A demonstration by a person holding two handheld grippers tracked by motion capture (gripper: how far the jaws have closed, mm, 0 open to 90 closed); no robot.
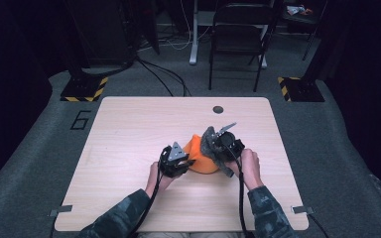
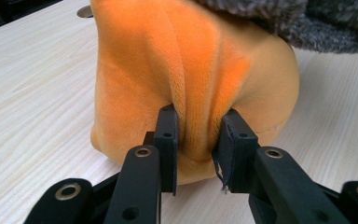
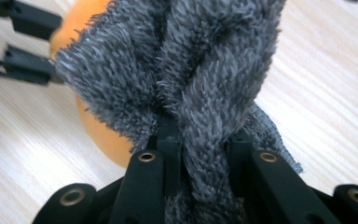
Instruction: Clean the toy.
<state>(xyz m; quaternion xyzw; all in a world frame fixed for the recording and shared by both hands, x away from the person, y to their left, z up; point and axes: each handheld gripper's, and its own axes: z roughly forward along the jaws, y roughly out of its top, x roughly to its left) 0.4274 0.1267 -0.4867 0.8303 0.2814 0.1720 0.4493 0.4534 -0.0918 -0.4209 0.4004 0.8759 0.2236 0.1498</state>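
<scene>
From the high view, the orange plush piece (image 1: 201, 157) sat near the middle of the wooden table (image 1: 129, 134), with the left gripper (image 1: 182, 163) at its left edge and the right gripper (image 1: 213, 144) lifting a grey fleece cloth (image 1: 209, 141) against its right side.

In the left gripper view, the jaws pinched a fold of the orange plush piece (image 2: 186, 84).

In the right gripper view, the jaws clamped a bunched fold of grey fleece cloth (image 3: 191, 79). Keeping the left grip steady should help the right one lower the cloth evenly.

Bright tabletop, dark vignetted surroundings; soft overhead blur, sharp close-ups
</scene>
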